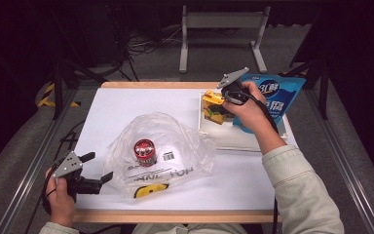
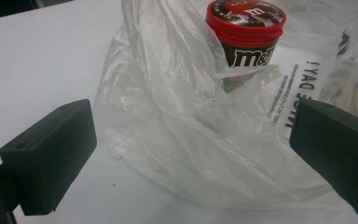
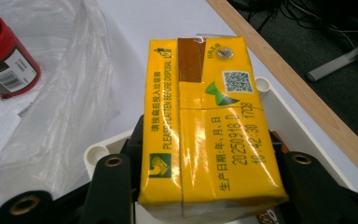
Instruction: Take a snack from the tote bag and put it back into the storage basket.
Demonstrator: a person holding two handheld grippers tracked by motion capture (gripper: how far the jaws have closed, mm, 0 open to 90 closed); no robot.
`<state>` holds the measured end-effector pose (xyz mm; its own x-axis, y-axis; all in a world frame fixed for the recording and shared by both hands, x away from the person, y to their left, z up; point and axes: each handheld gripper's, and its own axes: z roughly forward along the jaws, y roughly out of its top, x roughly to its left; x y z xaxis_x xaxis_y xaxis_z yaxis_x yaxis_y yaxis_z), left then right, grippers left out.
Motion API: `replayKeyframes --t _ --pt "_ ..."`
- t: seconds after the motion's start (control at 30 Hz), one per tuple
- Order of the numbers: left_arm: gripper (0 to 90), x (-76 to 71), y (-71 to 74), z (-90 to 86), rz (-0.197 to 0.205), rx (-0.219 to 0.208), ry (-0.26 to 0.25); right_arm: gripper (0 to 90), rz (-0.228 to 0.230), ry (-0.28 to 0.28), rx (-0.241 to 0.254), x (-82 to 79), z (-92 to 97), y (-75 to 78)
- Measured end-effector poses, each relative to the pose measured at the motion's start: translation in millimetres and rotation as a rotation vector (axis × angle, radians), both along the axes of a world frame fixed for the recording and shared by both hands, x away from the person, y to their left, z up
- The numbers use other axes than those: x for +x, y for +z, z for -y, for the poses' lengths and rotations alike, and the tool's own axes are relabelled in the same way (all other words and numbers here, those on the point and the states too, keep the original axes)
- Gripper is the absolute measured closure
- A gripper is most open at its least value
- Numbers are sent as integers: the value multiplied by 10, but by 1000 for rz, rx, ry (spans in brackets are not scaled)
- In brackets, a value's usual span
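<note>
My right gripper (image 1: 216, 104) is shut on a yellow drink carton (image 1: 211, 100), holding it over the left end of a white tray (image 1: 233, 141). In the right gripper view the carton (image 3: 200, 116) sits between the two black jaws of the right gripper (image 3: 209, 183), with the tray rim (image 3: 279, 100) below it. A clear plastic bag (image 1: 175, 141) lies mid-table with a red-lidded M&M's tub (image 1: 144, 150) inside. My left gripper (image 1: 101, 166) stands open at the bag's left edge. In the left gripper view, bag film (image 2: 182, 130) lies loose between the wide jaws of the left gripper (image 2: 191, 154), and the tub (image 2: 244, 28) stands beyond.
A blue pouch (image 1: 277, 95) lies over the tray's right side under the right hand. A yellow item (image 1: 151, 189) shows at the bag's near edge. The table's wooden edge (image 1: 175, 215) runs close to the left gripper. Cables and a metal stand (image 1: 221, 29) are on the floor beyond.
</note>
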<state>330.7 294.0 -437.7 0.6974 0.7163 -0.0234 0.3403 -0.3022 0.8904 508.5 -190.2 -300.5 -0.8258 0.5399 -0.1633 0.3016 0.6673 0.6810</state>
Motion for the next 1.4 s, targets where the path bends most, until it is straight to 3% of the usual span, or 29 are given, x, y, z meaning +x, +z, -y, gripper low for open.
replayKeyframes --t 0.73,1.4 --pt "11 2 -2 -7 0 -3 1 554 -27 -56 -24 196 33 -357" --pt "12 3 0 -10 2 -3 -3 553 -24 -104 -28 224 -19 -546"
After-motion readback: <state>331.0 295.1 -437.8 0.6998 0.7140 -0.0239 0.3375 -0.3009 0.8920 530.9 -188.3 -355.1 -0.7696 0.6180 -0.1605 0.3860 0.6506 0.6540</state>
